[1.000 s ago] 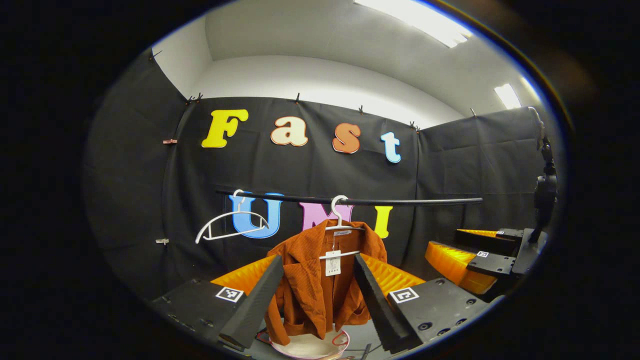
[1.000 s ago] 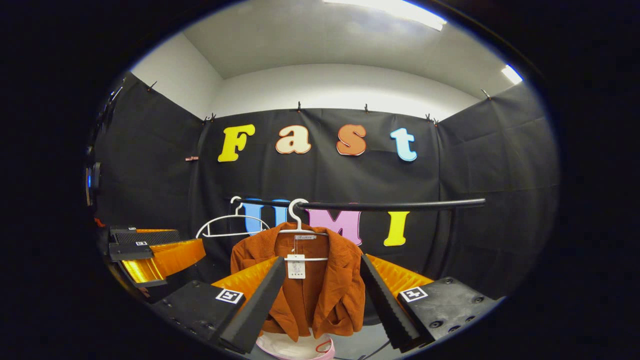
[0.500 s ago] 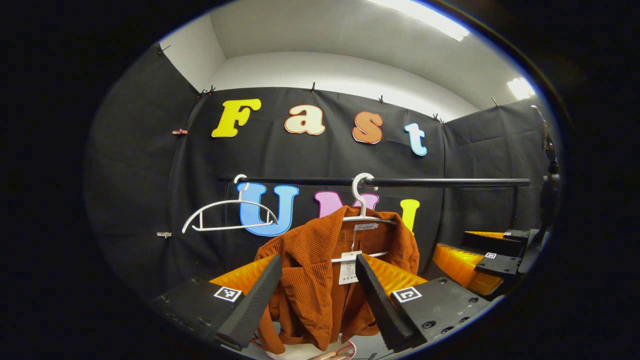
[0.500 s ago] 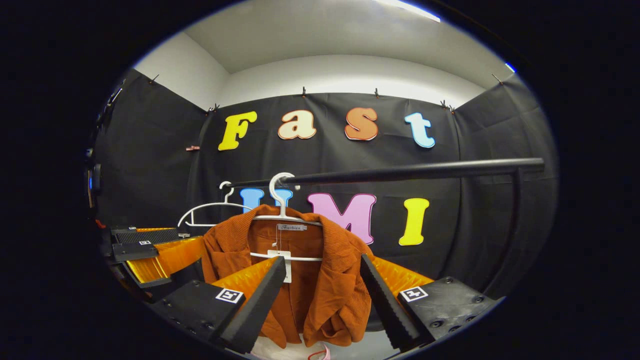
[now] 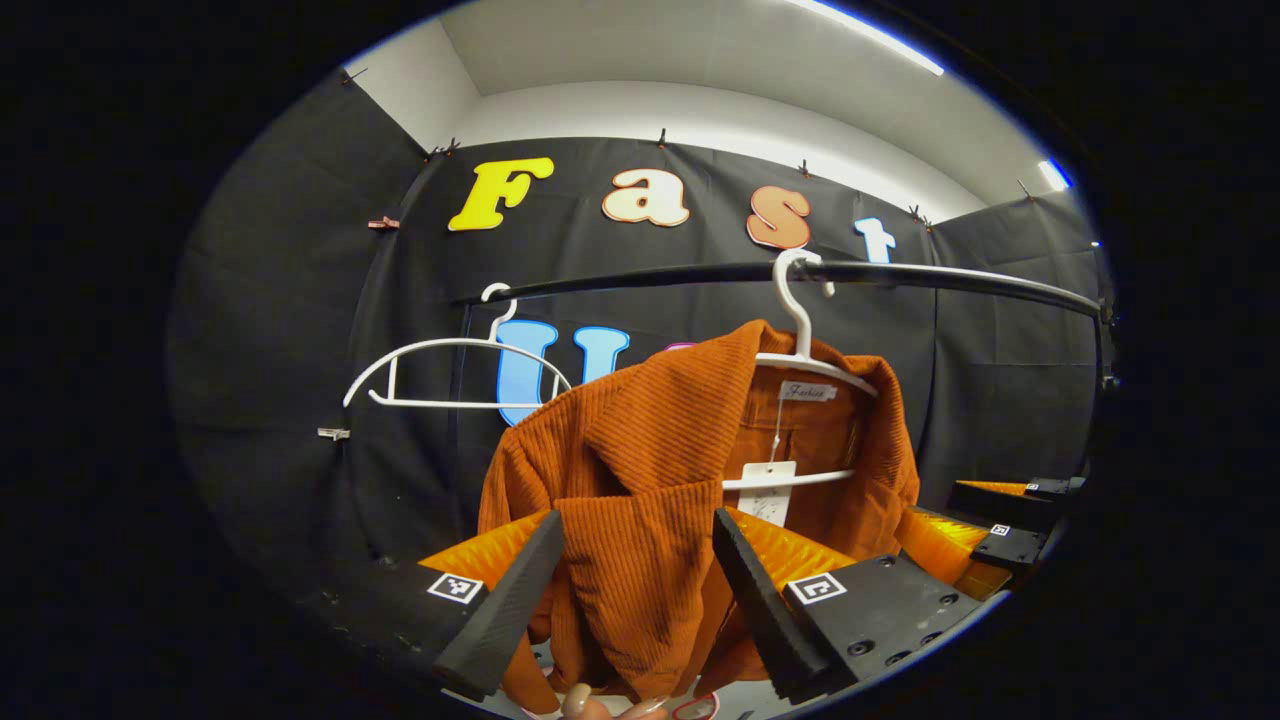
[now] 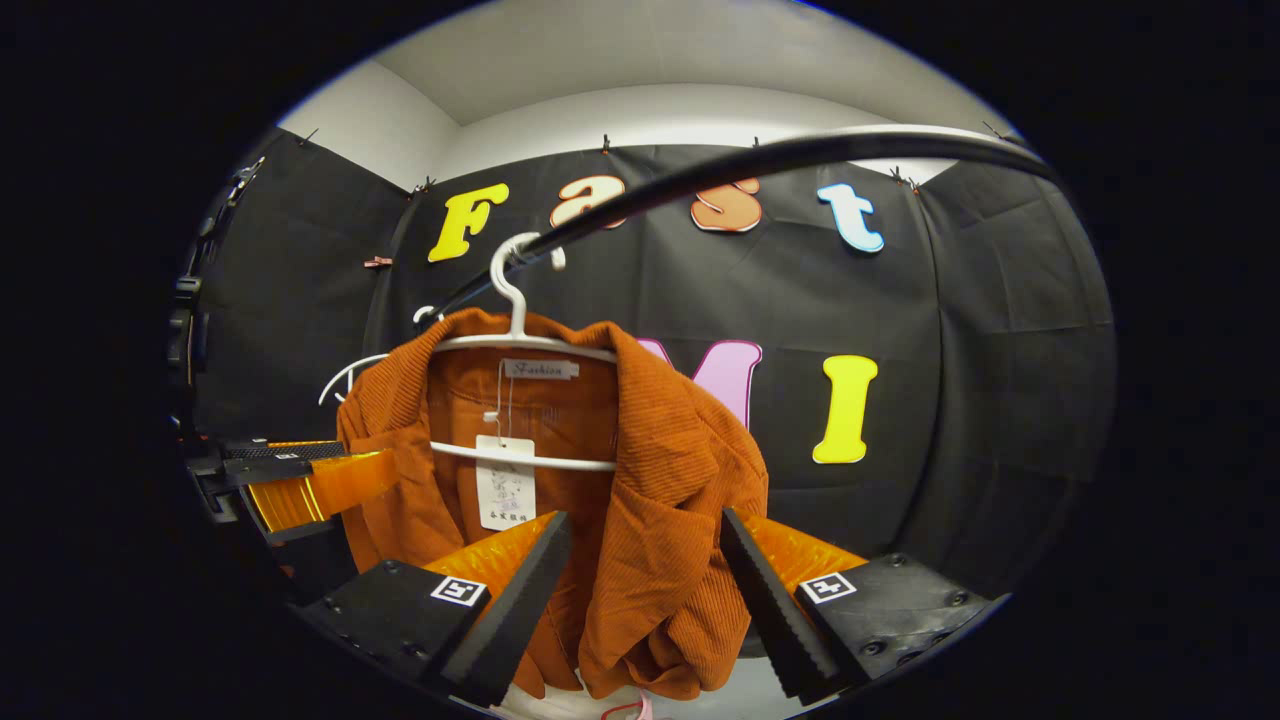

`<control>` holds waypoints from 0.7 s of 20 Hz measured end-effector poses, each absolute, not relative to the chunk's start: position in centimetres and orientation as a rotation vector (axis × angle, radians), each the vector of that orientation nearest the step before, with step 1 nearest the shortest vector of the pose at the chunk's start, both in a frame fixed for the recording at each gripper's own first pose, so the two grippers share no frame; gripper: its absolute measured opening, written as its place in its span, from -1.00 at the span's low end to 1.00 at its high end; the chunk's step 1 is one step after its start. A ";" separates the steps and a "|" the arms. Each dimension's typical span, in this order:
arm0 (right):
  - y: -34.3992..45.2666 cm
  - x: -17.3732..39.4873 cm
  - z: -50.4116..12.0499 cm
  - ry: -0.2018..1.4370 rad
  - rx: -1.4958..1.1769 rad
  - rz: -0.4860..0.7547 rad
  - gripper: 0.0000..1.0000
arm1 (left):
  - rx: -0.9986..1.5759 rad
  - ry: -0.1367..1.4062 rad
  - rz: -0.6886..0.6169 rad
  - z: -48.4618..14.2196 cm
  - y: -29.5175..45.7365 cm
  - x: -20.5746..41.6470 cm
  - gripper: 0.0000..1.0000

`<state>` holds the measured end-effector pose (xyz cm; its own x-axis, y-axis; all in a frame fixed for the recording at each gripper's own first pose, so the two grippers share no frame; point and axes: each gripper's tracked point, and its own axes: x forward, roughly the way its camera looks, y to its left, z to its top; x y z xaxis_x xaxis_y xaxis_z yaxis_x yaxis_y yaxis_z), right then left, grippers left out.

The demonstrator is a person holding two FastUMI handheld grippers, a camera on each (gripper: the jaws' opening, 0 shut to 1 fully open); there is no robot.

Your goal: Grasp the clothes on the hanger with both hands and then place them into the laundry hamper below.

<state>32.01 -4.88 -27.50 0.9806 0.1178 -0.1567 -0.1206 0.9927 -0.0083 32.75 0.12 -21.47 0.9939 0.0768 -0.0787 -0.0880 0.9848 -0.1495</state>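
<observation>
A rust-orange corduroy jacket (image 5: 640, 480) (image 6: 670, 520) hangs on a white hanger (image 5: 812, 362) (image 6: 520, 342) from the black rail (image 5: 900, 274) (image 6: 760, 160). A paper tag dangles inside its collar. My left gripper (image 5: 630, 600) is open, and the jacket's left lapel and shoulder lie between its fingers. My right gripper (image 6: 640, 600) is open too, its fingers straddling the right front panel. Each gripper also shows in the other's view, the right one (image 5: 1000, 520) beside the jacket and the left one (image 6: 290, 468) at its far edge. A sliver of the white hamper rim (image 6: 610, 706) peeks out below the hem.
An empty white hanger (image 5: 440, 370) hangs on the rail left of the jacket, partly hidden behind it in the right gripper view. Black cloth walls close the booth behind and to both sides. Fingertips of a hand (image 5: 600, 706) show at the bottom edge.
Both grippers have moved forward and up to the jacket, which now looms large between their fingers. The rail has risen in both views. Both stay open.
</observation>
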 end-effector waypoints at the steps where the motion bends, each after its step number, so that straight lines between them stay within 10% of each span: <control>1: -5.2 32.5 -28.3 0.171 -0.007 0.121 0.95 | -0.153 0.090 0.083 -22.3 0.2 33.2 0.89; 14: -5.3 34.8 -32.2 0.241 0.109 0.146 0.95 | -0.243 0.127 -0.031 -22.1 -5.9 36.2 0.89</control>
